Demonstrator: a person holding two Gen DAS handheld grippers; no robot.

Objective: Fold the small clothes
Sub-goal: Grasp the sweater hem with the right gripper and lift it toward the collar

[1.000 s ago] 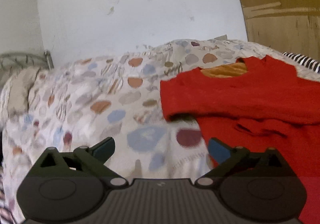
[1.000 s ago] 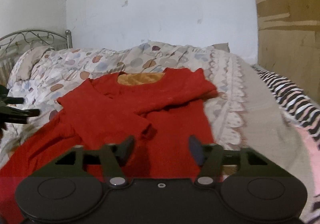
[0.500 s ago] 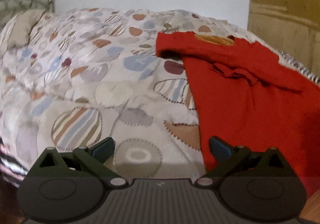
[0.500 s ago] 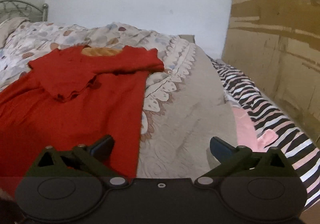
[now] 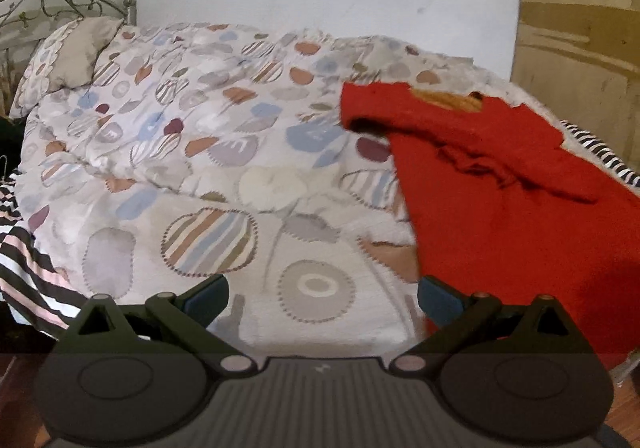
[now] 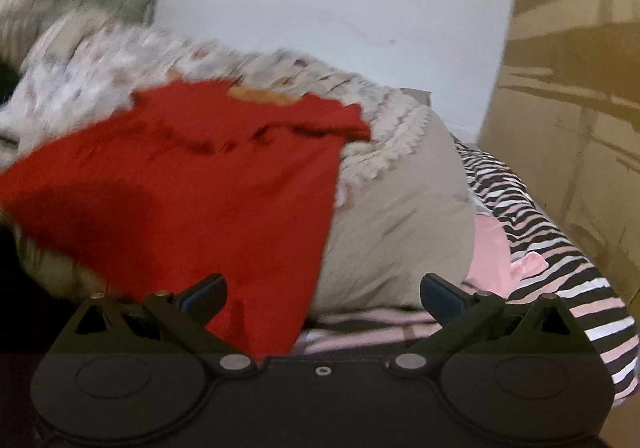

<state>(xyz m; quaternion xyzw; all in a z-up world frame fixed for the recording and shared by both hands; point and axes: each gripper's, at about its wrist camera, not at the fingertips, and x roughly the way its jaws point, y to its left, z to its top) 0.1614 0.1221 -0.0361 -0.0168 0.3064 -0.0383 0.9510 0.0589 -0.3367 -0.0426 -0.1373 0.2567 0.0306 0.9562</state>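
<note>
A red knit top (image 5: 520,207) with an orange lining at the neck lies on the bed, its sleeves folded in across the chest. It also shows in the right wrist view (image 6: 192,191), its hem hanging toward the bed's front edge. My left gripper (image 5: 322,294) is open and empty, low at the bed's front edge, left of the top's hem. My right gripper (image 6: 322,294) is open and empty, low at the front edge, its left finger in front of the hem's right corner.
A patterned duvet (image 5: 208,175) covers the bed's left part, with a pillow (image 5: 76,55) and metal headboard (image 5: 52,3) behind. A beige blanket (image 6: 392,215), a pink cloth (image 6: 492,248) and a striped sheet (image 6: 560,256) lie right of the top. A wooden panel (image 6: 576,87) stands at the right.
Both grippers have pulled back and dropped to the bed's front edge. The right gripper's jaws have opened wider and it has swung right, off the top's middle.
</note>
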